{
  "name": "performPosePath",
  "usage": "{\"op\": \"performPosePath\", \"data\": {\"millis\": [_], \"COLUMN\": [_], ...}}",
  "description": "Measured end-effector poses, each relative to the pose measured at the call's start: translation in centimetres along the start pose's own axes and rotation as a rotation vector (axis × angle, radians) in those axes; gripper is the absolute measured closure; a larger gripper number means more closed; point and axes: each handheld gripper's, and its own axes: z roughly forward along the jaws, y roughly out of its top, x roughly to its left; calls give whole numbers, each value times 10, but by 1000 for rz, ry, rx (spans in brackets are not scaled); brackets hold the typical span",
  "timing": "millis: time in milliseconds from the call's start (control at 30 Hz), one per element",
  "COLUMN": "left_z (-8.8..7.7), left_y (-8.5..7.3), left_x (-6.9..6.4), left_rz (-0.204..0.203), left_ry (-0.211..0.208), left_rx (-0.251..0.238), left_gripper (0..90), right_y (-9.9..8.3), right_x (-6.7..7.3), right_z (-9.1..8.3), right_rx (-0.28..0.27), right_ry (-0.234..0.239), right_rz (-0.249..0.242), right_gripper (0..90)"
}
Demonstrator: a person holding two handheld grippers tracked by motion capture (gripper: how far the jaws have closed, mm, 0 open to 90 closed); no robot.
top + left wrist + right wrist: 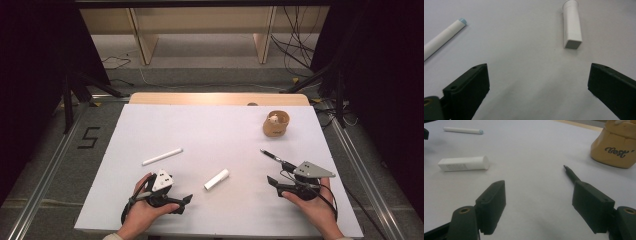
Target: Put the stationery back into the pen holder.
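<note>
Both our grippers sit at the near edge of the white table (150,210), nothing held. Left gripper (186,199): jaws spread wide, empty. Right gripper (270,181): same, wide and empty

Nearest work item for the left side is the short white tube (216,179), lying flat between the two grippers, a bit ahead of them. In the left gripper view the white tube (572,24) lies ahead and off toward one jaw, square crimped end toward us, round cap away. We judge it light, smooth plastic, slightly squeezable, so it could slip or roll. Best to grip across the body near the middle, not the cap

Right side: black pen (274,156) lies just ahead of the right gripper, tip pointing away. In the right gripper view the black pen (571,173) runs up from beside one jaw. Thin, stiff, light, will roll; take it mid-barrel, jaws square across it

Further out on the left: long white stick (162,156), one end bluish, well apart from the tube

Farthest: tan cup holder (276,124) at back right with something pale inside, lettering on its side. Likely the drop target, though we can't confirm
</note>
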Motion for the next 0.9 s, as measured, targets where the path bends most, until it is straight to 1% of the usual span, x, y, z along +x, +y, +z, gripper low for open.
{"op": "performPosePath", "data": {"millis": [167, 200, 333, 367, 400, 433, 533, 767, 867, 900], "left_z": [0, 1, 2, 3, 4, 5, 9, 24, 31, 33], "left_y": [2, 2, 4, 5, 5, 6, 8, 18, 22, 23], "left_x": [-4, -6, -7, -8, -9, -10, -16, -32, -38, -39], "left_rz": [3, -4, -8, -12, -11, -9, 4, 36, 48, 55], "left_ry": [-1, -5, -5, -7, -4, -12, -31, -70, -80, -80], "left_rx": [-9, -10, -14, -19, -22, -19, -12, -10, -7, -5], "left_gripper": [76, 86, 111, 140, 140, 155, 160, 214, 250, 250], "right_y": [0, -1, -1, -1, -1, -1, -1, 0, 0, 0], "right_x": [1, 0, 0, 0, 0, 0, 0, 2, 3, 3], "right_z": [-1, -2, -3, -3, -3, -3, -2, -1, 0, 0], "right_rx": [0, -5, -4, -1, -1, -3, -3, -3, 2, 2], "right_ry": [6, 4, 5, 5, 5, 5, 3, 1, 3, 3], "right_rz": [-6, -4, -4, -6, -6, -5, -9, -14, -14, -14], "right_gripper": [274, 275, 274, 275, 275, 275, 276, 276, 277, 277]}}
